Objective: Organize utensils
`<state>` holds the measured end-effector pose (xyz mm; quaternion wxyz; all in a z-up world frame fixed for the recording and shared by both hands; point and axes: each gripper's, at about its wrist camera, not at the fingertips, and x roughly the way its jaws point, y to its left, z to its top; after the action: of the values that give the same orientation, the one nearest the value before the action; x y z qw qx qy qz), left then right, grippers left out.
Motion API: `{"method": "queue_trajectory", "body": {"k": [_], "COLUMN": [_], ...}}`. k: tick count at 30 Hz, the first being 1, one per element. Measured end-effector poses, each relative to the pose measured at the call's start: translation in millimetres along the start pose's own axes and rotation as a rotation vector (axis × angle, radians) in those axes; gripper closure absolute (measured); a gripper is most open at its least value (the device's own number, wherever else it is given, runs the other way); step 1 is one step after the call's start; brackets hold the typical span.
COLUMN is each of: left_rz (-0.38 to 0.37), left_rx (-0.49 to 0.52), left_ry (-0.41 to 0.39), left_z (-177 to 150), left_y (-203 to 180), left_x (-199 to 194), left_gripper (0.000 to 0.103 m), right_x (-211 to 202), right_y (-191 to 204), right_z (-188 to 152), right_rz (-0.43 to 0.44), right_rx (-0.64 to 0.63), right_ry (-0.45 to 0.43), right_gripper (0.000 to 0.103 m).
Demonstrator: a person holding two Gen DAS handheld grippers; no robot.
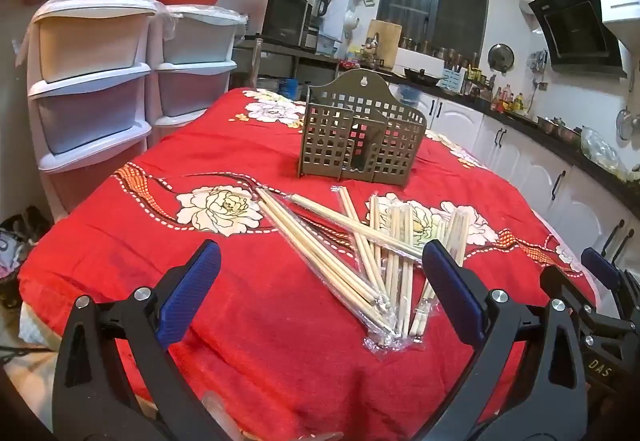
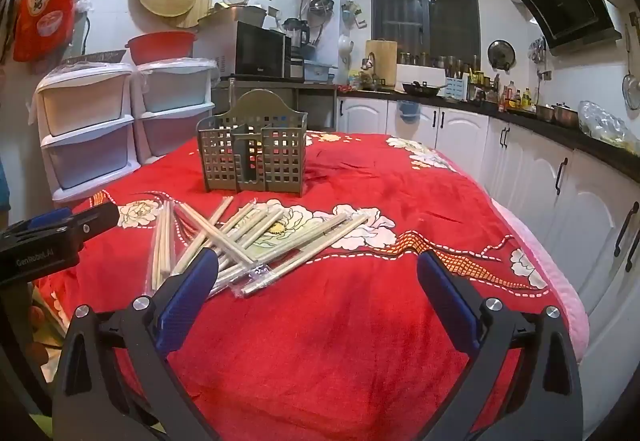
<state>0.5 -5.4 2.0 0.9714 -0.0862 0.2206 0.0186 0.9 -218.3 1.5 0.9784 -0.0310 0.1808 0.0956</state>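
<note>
A heap of wooden chopsticks [image 1: 372, 257] in clear plastic sleeves lies criss-crossed on the red flowered cloth [image 1: 248, 169]. Behind it stands an olive-brown perforated utensil holder [image 1: 360, 141], upright and with nothing showing inside. My left gripper [image 1: 320, 261] hovers over the near end of the heap, open, nothing between its blue pads. In the right wrist view the same chopsticks [image 2: 256, 237] lie left of centre and the holder [image 2: 256, 157] stands beyond them. My right gripper [image 2: 318, 269] is open over bare cloth, its left finger [image 2: 188, 293] just in front of the heap.
White and grey plastic drawer towers [image 1: 92, 89] stand left of the table. A kitchen counter with white cabinets [image 2: 540, 169] runs along the right. The right gripper's body [image 1: 600, 305] shows at the right edge of the left view, and the left gripper's body [image 2: 52, 237] at the left edge of the right view.
</note>
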Motion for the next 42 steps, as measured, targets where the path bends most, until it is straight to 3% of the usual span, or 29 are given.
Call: {"method": "queue_trajectory", "body": {"k": [42], "left_rz": [-0.011], "left_rx": [-0.004], "left_ry": [-0.001], "left_z": [-0.9], "left_y": [3.5], "left_x": [3.0], "left_gripper": [0.010], "right_x": [-6.3], "right_y": [-2.8], "right_z": [3.5], "right_rz": [-0.006], "right_rx": [0.007], "right_ry": [-0.010], "right_gripper": [0.006]}}
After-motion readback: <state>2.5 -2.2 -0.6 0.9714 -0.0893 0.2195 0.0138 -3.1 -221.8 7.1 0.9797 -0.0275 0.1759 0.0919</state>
